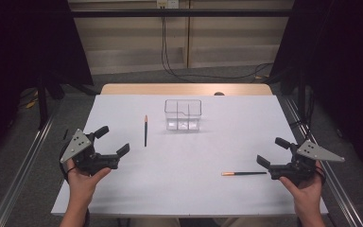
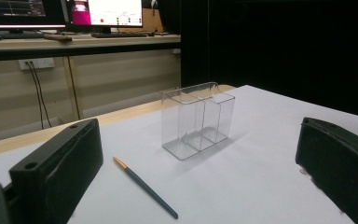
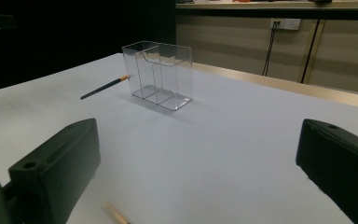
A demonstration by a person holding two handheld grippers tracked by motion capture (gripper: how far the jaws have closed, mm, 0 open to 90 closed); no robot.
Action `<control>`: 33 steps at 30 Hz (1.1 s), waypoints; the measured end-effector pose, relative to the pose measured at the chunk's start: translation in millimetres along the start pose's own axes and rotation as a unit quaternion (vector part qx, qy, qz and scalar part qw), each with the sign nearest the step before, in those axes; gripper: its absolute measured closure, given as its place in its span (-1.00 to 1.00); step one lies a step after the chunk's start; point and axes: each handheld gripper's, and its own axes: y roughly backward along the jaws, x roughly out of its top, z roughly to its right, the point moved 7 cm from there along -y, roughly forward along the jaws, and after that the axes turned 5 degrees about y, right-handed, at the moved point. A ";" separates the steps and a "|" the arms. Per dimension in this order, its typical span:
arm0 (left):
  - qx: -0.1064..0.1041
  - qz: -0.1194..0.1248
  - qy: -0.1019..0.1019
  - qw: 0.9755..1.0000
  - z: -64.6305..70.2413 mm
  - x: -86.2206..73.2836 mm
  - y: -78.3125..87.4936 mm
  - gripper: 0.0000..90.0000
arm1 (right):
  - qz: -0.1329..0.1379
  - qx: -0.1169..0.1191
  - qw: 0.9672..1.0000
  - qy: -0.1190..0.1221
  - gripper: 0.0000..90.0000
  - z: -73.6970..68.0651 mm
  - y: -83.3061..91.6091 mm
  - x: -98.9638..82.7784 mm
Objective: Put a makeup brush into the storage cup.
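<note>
Pencil near the right gripper (image 1: 244,173): it lies flat on the white table (image 1: 184,189), toward the near right, with its orange end pointing left and its dark end just short of the gripper's near jaw. In the right gripper view I see only its pale tip (image 3: 115,215) at the bottom edge, between the jaws but not touched by them. I read the right gripper (image 1: 270,151) as spread wide, holding nothing.

A second pencil (image 1: 145,131) lies along the table's depth, left of centre, just beside the clear container (image 1: 183,115) but apart from it. The container stands upright near the far middle of the table and is divided into compartments.

I read the left gripper (image 1: 112,141) as spread wide as well, with nothing between its jaws, at the near left edge, well apart from the second pencil.
</note>
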 end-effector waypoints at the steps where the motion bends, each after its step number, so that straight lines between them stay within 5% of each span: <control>1: 0.001 -0.001 -0.001 1.000 -0.1 -0.3 -0.3 -0.99 | 0.000 0.000 1.000 0.001 -1.00 0.0 0.2 0.0; 15: 0.000 -0.006 -0.001 1.000 0.7 -0.8 -10.7 -0.98 | 0.001 0.001 1.000 0.002 -1.00 -1.2 0.9 0.4; 33: 0.013 -0.008 0.014 1.000 -13.4 1.9 -52.9 -0.98 | -0.001 -0.003 1.000 0.002 -1.00 0.6 3.5 -1.4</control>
